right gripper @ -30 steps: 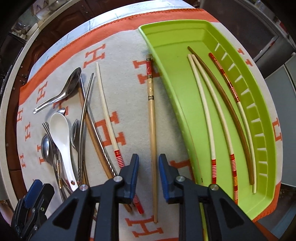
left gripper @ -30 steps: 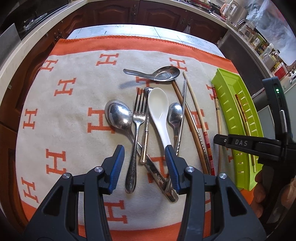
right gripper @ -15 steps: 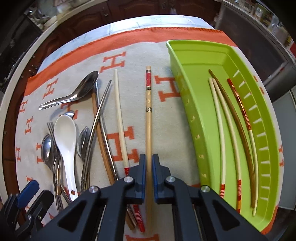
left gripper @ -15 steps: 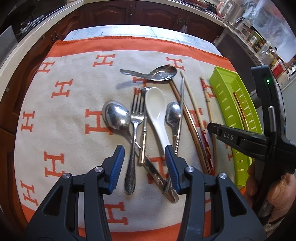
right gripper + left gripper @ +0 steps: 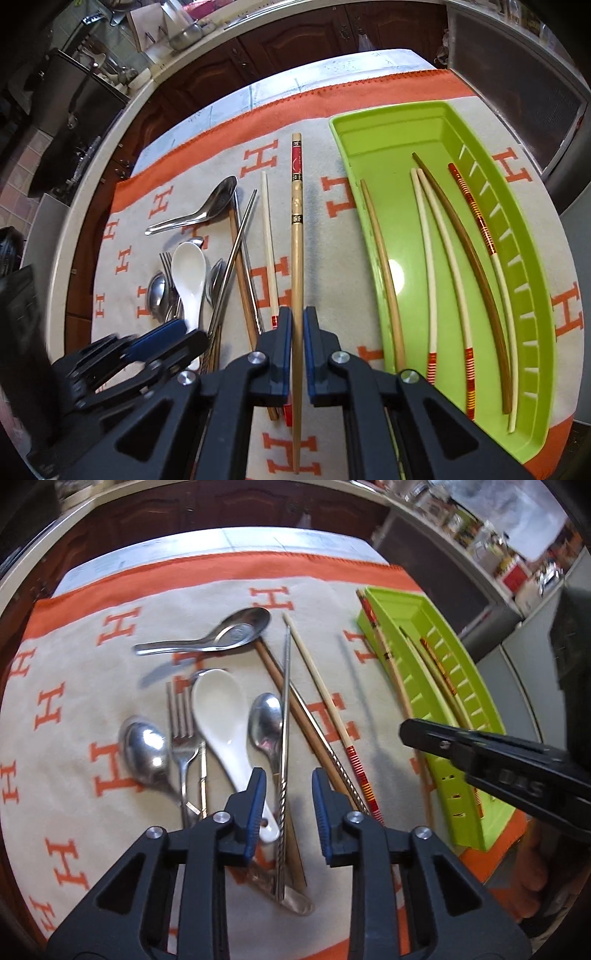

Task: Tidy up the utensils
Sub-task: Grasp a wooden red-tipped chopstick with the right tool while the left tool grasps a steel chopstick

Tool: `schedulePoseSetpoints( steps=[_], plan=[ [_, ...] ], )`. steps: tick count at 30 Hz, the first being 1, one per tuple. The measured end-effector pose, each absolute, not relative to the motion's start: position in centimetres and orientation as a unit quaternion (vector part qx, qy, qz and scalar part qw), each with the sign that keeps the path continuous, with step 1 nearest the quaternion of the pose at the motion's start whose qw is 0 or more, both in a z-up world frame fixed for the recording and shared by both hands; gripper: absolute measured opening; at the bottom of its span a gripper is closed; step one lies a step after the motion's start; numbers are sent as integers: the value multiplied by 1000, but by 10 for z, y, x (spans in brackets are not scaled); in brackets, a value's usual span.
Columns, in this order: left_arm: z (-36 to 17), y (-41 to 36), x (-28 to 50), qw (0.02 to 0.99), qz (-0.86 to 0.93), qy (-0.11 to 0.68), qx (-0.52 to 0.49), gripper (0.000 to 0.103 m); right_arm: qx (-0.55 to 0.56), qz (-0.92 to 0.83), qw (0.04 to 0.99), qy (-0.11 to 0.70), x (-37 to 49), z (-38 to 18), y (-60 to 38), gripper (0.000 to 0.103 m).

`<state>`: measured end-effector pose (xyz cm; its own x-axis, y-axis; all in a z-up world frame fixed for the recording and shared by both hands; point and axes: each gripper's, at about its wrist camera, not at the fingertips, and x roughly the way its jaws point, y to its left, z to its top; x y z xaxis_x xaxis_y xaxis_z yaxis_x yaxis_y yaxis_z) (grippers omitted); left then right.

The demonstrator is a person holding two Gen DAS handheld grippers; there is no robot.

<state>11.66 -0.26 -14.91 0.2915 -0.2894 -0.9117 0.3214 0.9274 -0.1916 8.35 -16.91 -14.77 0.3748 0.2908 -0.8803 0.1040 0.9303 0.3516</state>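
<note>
Chopstick (image 5: pixel 297 236) clamped in your right gripper (image 5: pixel 297 354); left gripper (image 5: pixel 284 805) gapes open; carry to tray (image 5: pixel 532 295), 3 o'clock.

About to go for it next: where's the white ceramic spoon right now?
In the left wrist view the white ceramic spoon lies on the cloth between the fork and a small steel spoon, its handle end under the left tongs.

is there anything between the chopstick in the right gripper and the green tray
Nothing visible. The right gripper is shut on the chopstick, and only bare cloth lies between it and the tray's near wall. Five chopsticks already lie in the tray, with free floor beside them.
</note>
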Motion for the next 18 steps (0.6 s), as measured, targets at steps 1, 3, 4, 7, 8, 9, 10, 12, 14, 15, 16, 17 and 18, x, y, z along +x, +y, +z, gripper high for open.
schedulePoseSetpoints(
  steps=[1, 3, 4, 7, 8, 9, 10, 12, 14, 15, 16, 17, 18],
  plan=[
    [-152, -7, 118, 800, -193, 567, 21, 21, 181, 61, 809, 556, 81, -149, -173, 6],
    [-158, -12, 120, 796, -196, 571, 32, 17, 187, 69, 806, 557, 79, -148, -179, 6],
    [-161, -15, 121, 794, -197, 574, 37, 17, 191, 73, 805, 557, 78, -149, -180, 6],
    [-168, -18, 124, 792, -189, 579, 45, 16, 196, 83, 804, 556, 76, -151, -183, 6],
    [-170, -18, 125, 791, -188, 580, 46, 15, 199, 87, 803, 555, 76, -151, -184, 6],
    [-171, -18, 126, 790, -187, 582, 45, 15, 200, 90, 803, 554, 77, -151, -183, 6],
    [-173, -18, 128, 790, -184, 583, 45, 14, 201, 92, 803, 553, 77, -151, -183, 6],
    [-175, -18, 130, 790, -177, 585, 48, 8, 202, 98, 804, 551, 76, -150, -184, 6],
    [-175, -18, 130, 790, -173, 587, 50, 7, 203, 102, 804, 550, 75, -150, -185, 6],
    [-175, -19, 130, 790, -173, 586, 52, 7, 205, 104, 803, 550, 75, -151, -185, 6],
    [-175, -21, 130, 789, -175, 586, 53, 7, 207, 106, 802, 550, 75, -151, -186, 6],
    [-174, -22, 129, 788, -177, 587, 55, 7, 208, 108, 801, 551, 76, -152, -186, 6],
    [-173, -22, 128, 788, -179, 587, 56, 7, 209, 109, 800, 552, 76, -153, -186, 6]
  ],
)
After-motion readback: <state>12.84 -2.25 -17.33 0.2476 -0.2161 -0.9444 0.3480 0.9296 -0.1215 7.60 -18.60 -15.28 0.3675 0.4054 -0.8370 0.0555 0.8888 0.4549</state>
